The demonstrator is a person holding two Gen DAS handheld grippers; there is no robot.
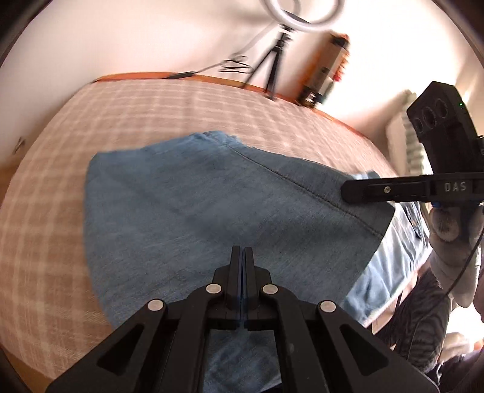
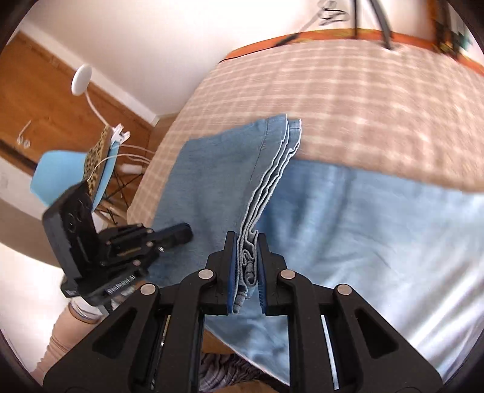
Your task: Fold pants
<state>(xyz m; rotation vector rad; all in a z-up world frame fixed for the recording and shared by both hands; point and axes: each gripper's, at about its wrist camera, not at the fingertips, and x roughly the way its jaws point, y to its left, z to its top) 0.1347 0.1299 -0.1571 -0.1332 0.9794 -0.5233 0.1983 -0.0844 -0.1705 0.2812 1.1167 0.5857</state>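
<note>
Two black plastic grippers are at work on one pair of soft blue denim pants [image 1: 193, 193], which lies on a table spread with a beige-and-white checked woven cloth [image 1: 136, 102]. We see our left gripper [image 1: 241, 254] with its narrow jaws pressed together, only a thin sliver of blue fabric between them, so it is clenched on the near part of the pants. Beyond it, a folded panel of darker, finely grained denim spreads in a rough fan, crossed by a stitched seam.

Our right gripper [image 2: 245, 238] pinches a thick stack of layered hems between its blue ribbed pads [image 2: 232, 272]; the pale edges ripple in wavy parallel lines away from the jaws (we count several layers, though blur makes the exact number uncertain). To their right, a lighter, smoother stretch of the pants drapes over the table's near edge.

Along the table's far side runs an orange wooden rim [image 1: 211, 79], where a black tripod [image 1: 273, 65] carries a white ring light [image 1: 302, 12]. Off to the left stands a light blue moulded chair [image 2: 60, 172] with a leopard-print cushion [image 2: 96, 163].
</note>
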